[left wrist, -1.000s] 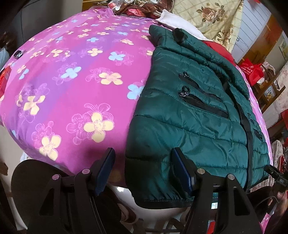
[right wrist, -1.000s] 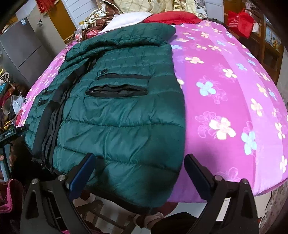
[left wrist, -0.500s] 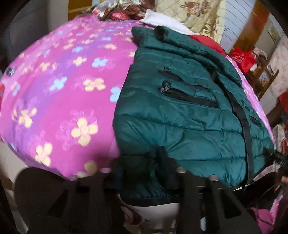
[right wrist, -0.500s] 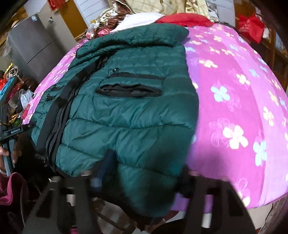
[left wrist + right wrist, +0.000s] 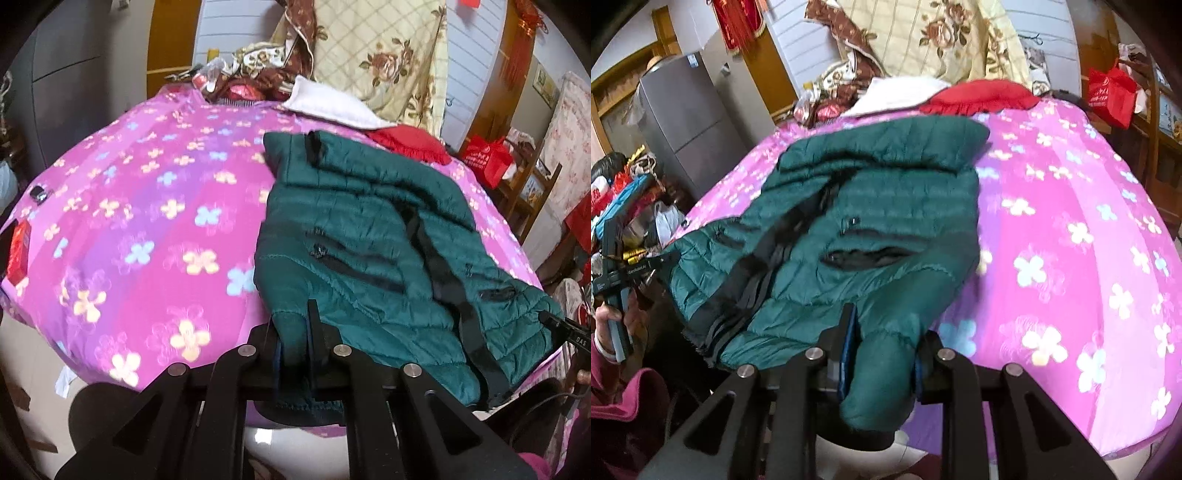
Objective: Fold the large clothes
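From the left wrist view we see a small black object point(image 5: 38, 193) and a red packet point(image 5: 19, 251) at the far-left edge of the magenta flowered bedspread point(image 5: 147, 221) — neither shows from the other side. The right wrist view alone gives us a grey refrigerator point(image 5: 687, 129) and the person's hand point(image 5: 613, 317) gripping the other tool's handle. Our dark green quilted puffer jacket point(image 5: 369, 236) lies front-up on the bedspread, collar far, hem near. The left gripper point(image 5: 295, 343) is pinched narrow on one near hem corner; the right gripper point(image 5: 882, 343) clamps the other corner, a bunched fold of jacket point(image 5: 879, 373) between its fingers.
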`<state>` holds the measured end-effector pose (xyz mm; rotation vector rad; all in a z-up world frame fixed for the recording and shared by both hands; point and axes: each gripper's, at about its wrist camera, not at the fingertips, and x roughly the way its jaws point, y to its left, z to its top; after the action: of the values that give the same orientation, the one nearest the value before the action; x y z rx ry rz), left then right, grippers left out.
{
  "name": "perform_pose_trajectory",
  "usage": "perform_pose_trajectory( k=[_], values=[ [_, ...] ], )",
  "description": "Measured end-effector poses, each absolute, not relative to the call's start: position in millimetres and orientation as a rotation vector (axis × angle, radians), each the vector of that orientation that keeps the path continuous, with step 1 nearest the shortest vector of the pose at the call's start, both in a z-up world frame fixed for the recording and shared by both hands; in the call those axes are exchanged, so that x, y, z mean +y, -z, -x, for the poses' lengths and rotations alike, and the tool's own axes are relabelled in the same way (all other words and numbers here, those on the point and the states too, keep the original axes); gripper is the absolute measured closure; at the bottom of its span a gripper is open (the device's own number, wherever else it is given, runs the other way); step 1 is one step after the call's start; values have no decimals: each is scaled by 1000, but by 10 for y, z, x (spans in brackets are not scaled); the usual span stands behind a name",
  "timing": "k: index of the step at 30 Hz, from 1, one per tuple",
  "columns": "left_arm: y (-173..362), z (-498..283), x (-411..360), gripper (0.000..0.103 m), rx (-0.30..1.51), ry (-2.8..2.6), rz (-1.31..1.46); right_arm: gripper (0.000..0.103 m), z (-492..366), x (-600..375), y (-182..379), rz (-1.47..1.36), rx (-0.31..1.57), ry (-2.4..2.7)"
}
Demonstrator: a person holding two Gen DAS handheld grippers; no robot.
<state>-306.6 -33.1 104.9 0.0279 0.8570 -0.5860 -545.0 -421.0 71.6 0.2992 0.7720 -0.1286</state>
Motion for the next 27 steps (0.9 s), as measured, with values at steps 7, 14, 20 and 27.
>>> perform_pose_trajectory(
  k=[7,14,20,27],
  values=[
    [-1261,2979,-368,103,809,577,4,78,5430,-4296,-917,-295,718,156],
    [-1451,2868,-481,103,755,560,6,78,5309,-4399,-1167,-279,656,174],
    [-1589,2708,-578,103,720,551,29,78,5095,-4514,-1374,-264,624,200],
    [-1723,2504,-752,103,690,530,33,78,4789,-4681,-1504,-259,601,241]
  ],
)
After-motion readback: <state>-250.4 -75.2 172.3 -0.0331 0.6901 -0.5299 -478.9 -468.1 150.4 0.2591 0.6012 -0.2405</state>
